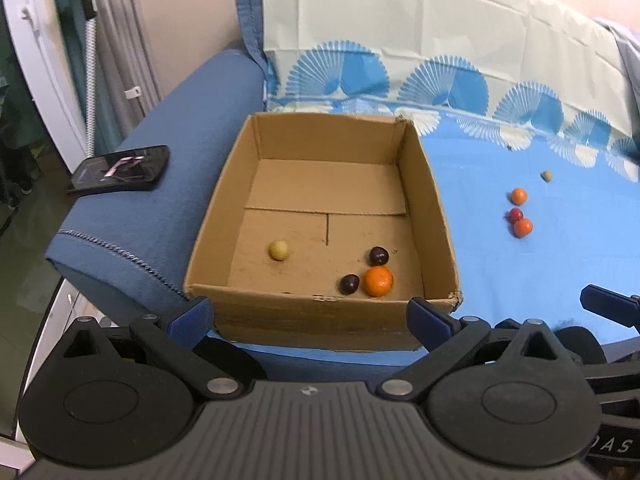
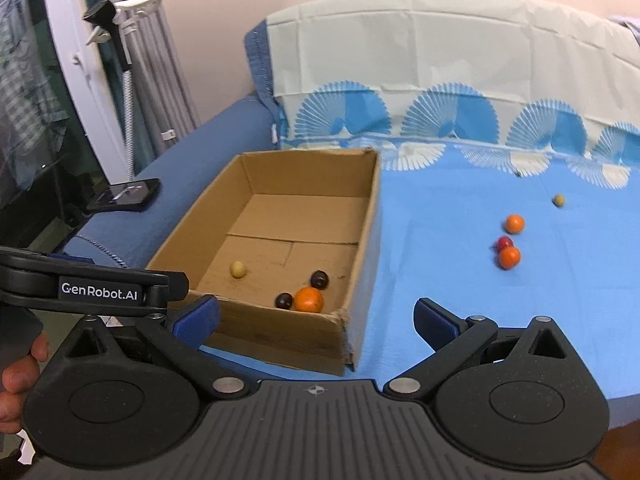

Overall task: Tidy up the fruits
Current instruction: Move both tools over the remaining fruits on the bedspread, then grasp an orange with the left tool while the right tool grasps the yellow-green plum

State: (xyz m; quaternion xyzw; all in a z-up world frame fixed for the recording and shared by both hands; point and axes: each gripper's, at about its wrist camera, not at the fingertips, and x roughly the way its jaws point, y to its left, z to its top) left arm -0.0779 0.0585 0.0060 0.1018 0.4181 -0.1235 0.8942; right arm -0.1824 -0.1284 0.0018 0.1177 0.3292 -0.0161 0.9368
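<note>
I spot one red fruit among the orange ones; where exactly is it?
The red fruit lies on the blue sheet right of the cardboard box, touching the nearer orange fruit, with another orange fruit just behind.

Four fruits (image 1: 378, 281) in box (image 1: 434, 216); four (image 1: 522, 227) on sheet.

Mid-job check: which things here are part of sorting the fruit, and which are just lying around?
Part of the job:
cardboard box, holding an orange fruit, two dark fruits and a yellow fruit
on the blue sheet: two small orange fruits, a red fruit, a small tan fruit

Just lying about:
phone on the sofa arm
</note>
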